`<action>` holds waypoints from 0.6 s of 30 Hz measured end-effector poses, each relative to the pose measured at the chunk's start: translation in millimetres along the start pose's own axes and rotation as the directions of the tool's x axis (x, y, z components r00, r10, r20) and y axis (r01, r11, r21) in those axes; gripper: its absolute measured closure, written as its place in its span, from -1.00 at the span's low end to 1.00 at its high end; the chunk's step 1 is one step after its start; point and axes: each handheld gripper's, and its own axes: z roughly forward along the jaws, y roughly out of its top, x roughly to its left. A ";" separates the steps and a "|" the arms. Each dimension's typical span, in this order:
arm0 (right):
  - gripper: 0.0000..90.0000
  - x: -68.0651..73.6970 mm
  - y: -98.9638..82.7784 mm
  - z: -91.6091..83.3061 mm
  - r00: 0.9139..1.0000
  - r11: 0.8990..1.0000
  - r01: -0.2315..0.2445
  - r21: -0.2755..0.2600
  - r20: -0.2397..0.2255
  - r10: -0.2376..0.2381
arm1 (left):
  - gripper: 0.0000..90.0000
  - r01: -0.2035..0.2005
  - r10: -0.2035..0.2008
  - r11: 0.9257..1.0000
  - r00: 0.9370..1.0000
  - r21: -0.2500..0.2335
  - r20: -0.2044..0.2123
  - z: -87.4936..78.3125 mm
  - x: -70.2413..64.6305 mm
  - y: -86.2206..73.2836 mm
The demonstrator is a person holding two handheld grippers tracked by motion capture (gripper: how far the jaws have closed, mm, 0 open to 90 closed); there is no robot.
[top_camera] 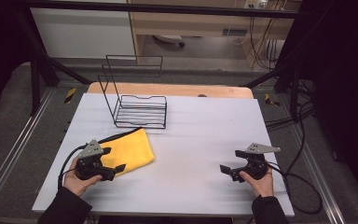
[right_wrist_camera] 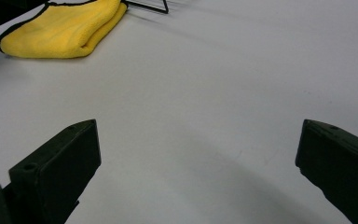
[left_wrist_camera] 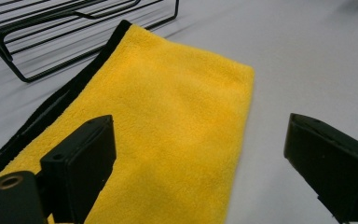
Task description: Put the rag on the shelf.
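A folded yellow cloth [top_camera: 129, 150] lies flat on the grey counter [top_camera: 200, 154], on its left half, just in front of a black wire rack [top_camera: 140, 111]. In the high view the cloth's long axis runs on a slant, from the near left up toward the far right, so its far corner points at the rack's front edge and nearly meets it. A dark trim runs along the cloth's far-left long side; in the left gripper view that trim [left_wrist_camera: 58, 100] shows as a black band beside the rack's lowest wire.

The left hand-held gripper [top_camera: 116, 170] sits over the cloth's near end, held in the person's left hand [top_camera: 81, 179]. Its jaws stand wide apart and released: one hangs above the yellow cloth [left_wrist_camera: 168, 121], the other above bare counter past the cloth's folded edge, and neither presses on it.

The right hand-held gripper [top_camera: 227, 169] is well apart from the cloth, on the right side of the counter, its jaws pointing left across the surface. They too are spread and grasp nothing. From that gripper's view the cloth [right_wrist_camera: 63, 30] lies far off, its folded layers facing the camera.
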 end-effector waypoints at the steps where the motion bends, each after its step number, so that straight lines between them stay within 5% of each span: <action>1: -0.99 -0.2 0.0 0.0 1.000 1.000 0.007 0.000 0.002 -0.007 | -0.79 0.001 -0.001 1.000 1.000 -0.002 -0.001 -0.2 -0.3 0.2; 18: -0.99 1.3 0.1 -0.4 1.000 1.000 -0.003 0.006 0.016 0.003 | -0.49 -0.023 0.024 0.999 0.999 0.047 -0.028 -13.9 0.3 -3.0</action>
